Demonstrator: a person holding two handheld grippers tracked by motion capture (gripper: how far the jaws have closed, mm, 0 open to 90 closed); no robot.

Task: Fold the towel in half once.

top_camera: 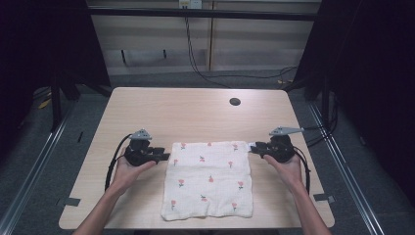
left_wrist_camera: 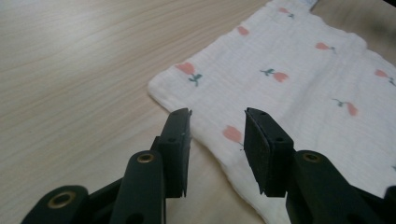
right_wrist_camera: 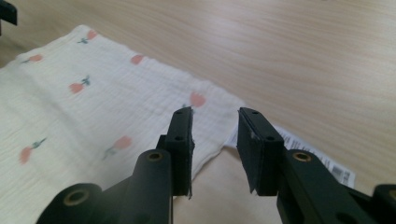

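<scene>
- The wooden table [top_camera: 147, 107] is lying bare around a flat muslin cloth [top_camera: 208, 178] with a flower print.
- Your left gripper [top_camera: 165, 156] is hovering with parted, empty jaws just off the cloth's far corner on its side.
- Your right gripper [top_camera: 253, 148] is mirroring it, jaws apart and empty by the label [right_wrist_camera: 322, 161], so both corners are lying ready for pinching together.

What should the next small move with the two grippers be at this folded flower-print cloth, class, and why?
Probably draw both grippers back from the cloth. It lies flat and folded on the table, and the left gripper and right gripper stand open at its far corners, nothing between their pads. A further fold would mean regripping.
</scene>
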